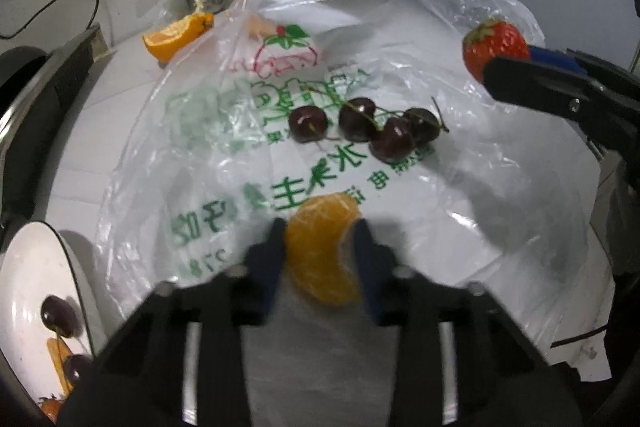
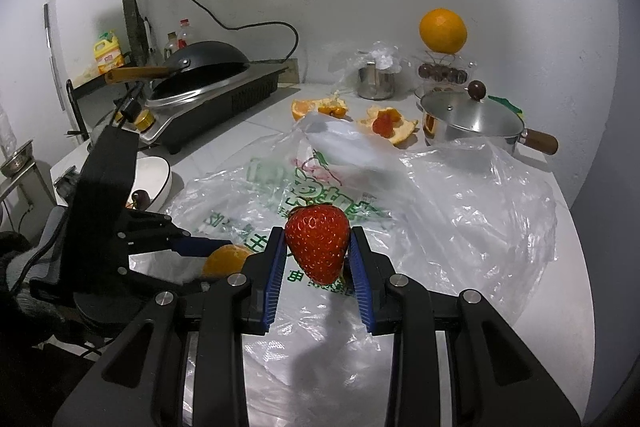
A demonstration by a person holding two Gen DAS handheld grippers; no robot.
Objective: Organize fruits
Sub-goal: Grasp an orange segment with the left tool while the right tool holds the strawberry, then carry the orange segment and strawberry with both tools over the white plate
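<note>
Your left gripper (image 1: 320,247) pinches the orange segment (image 1: 323,251) just above the plastic bag (image 1: 400,39), while the right gripper (image 2: 318,259) clamps the strawberry (image 2: 317,242); squeeze harder and the soft fruit could bruise or slip out.

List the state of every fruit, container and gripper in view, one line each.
left gripper: around an orange segment
right gripper: shut on a strawberry, held off the bag
cherries: loose on the plastic bag
saucepan: lidded
white bowl: holds cherries
whole orange: uncut, on a stand
</note>
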